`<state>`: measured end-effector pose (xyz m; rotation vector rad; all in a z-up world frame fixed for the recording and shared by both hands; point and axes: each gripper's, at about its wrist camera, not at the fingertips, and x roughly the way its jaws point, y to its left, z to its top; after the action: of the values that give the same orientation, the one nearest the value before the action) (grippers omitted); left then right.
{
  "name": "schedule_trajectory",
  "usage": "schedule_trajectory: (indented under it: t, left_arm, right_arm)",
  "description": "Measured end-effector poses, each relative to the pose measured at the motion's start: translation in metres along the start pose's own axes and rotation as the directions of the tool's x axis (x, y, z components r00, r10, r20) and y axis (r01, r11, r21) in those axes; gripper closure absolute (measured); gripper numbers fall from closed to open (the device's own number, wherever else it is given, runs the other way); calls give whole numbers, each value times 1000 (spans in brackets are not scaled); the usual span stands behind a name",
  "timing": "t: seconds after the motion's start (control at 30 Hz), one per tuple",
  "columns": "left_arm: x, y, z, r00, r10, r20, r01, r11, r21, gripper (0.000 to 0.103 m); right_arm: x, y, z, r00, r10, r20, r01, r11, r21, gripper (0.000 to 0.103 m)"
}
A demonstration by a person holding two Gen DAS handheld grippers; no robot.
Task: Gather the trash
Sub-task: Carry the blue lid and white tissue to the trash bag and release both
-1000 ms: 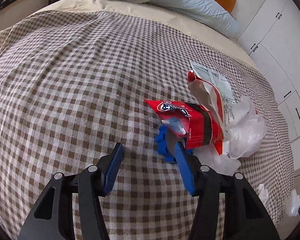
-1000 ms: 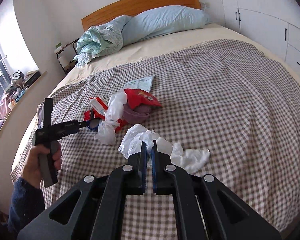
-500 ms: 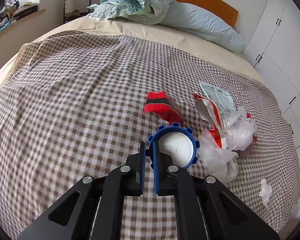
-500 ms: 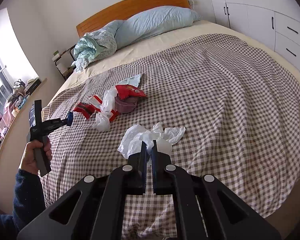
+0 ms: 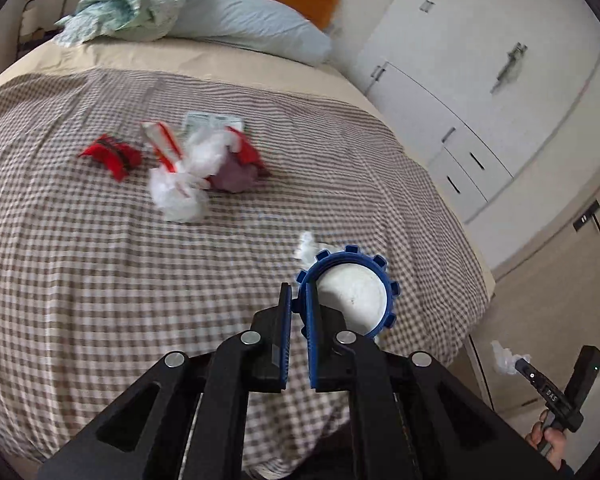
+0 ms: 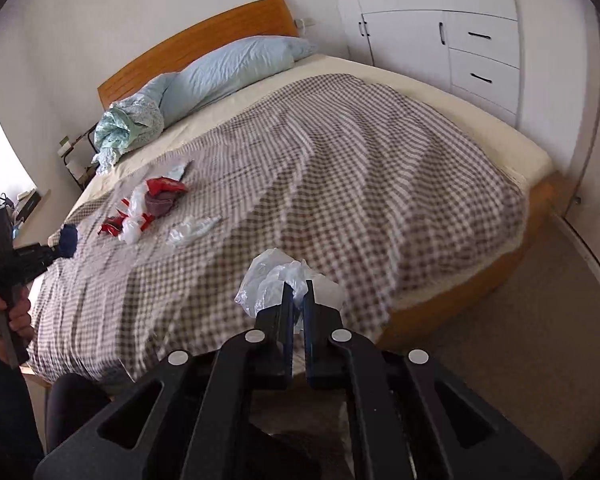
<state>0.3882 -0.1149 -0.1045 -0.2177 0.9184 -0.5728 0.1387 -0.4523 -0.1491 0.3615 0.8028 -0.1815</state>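
A round blue plastic lid with a notched rim and white inside (image 5: 350, 294) is pinched by its rim in the closed left gripper (image 5: 296, 322), held above the foot of the brown-and-white checked bedspread (image 5: 100, 280). The right gripper (image 6: 297, 308) is clamped on a crumpled clear plastic bag (image 6: 268, 276), off the bed's edge. On the spread lie a red-and-black wrapper (image 5: 110, 154), a white knotted bag (image 5: 180, 196) and a red-striped packet (image 5: 162, 144); print too blurred to read. A pale blue pillow (image 6: 228, 70) lies against the wooden headboard (image 6: 196, 36).
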Motion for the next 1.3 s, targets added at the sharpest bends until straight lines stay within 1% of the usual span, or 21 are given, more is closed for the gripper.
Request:
schedule_trajectory:
  t: [0.13,0.23,0.33,0.43,0.5,0.57,0.6,0.63,0.67,0.7,0.73,0.77,0.8,0.87,0.93,1.03,1.13,1.17,1.23,1.27,1.3]
  left_arm:
    - [27,-77,-28,990,-95,-103,106,988,113,99]
    - [51,-126,-56,977,-86,-194,127,970,206,99]
    - [69,-158,-75,963,-74,-259,144,955,260,99]
    - [78,-179,-91,956,-43,-289,135,942,307,99]
    - [80,-187,-99,952,-27,-304,130,938,323,99]
    - [83,-193,-104,950,-11,-313,122,933,338,99]
    - [86,-196,-105,948,-6,-318,121,931,344,99]
    - [87,-200,-106,946,1,-324,119,928,352,99]
    - [87,-201,-108,943,9,-334,119,925,361,99]
    - [89,-204,-111,939,18,-343,118,921,372,99]
    - [92,-208,-115,936,27,-352,118,916,384,99]
    - [95,-213,-119,932,30,-362,124,911,393,99]
    - [98,-217,-123,927,27,-373,133,908,398,99]
    - [108,-225,-133,917,30,-398,148,901,407,99]
    - [119,-232,-146,901,42,-432,159,894,418,99]
    - [140,-249,-170,867,76,-492,186,868,461,99]
    - [162,-269,-194,828,116,-548,222,830,511,99]
    - [170,-275,-202,812,119,-572,243,821,516,99]
    - [187,-284,-219,761,124,-637,287,816,502,99]
    - [195,-288,-228,743,140,-655,293,811,506,99]
    - [202,-292,-237,735,160,-659,295,799,524,99]
  right_arm:
    - [14,-27,-48,991,-61,-121,56,998,-40,99]
    - [41,-40,-84,975,-55,-215,48,998,-34,99]
    - [81,-47,-113,950,-69,-304,64,998,-26,98]
    - [127,-50,-132,919,-105,-380,93,994,-50,98]
    - [163,-51,-142,887,-126,-444,105,992,-72,98]
    - [191,-54,-151,855,-73,-513,64,997,-35,97]
    - [205,-54,-154,841,-66,-537,59,998,-31,96]
    - [214,-54,-156,825,-103,-556,84,995,-60,92]
    - [218,-53,-156,816,-130,-564,99,991,-85,81]
    - [215,-52,-152,830,-113,-546,84,993,-78,74]
    - [208,-54,-147,848,-75,-525,57,997,-50,70]
    - [199,-58,-143,861,-59,-505,51,998,-30,58]
    - [189,-64,-139,873,-62,-483,58,998,-23,50]
    - [170,-77,-134,891,-63,-450,71,997,2,49]
    - [149,-93,-131,905,-43,-422,74,996,58,49]
    - [119,-117,-127,924,-30,-382,86,988,131,49]
    - [93,-135,-131,932,-64,-358,130,978,165,49]
    - [82,-140,-133,934,-73,-351,143,974,177,49]
    - [69,-152,-136,938,-85,-336,163,964,211,49]
    - [63,-157,-138,940,-84,-330,166,959,228,49]
    - [59,-162,-141,942,-85,-324,168,957,238,49]
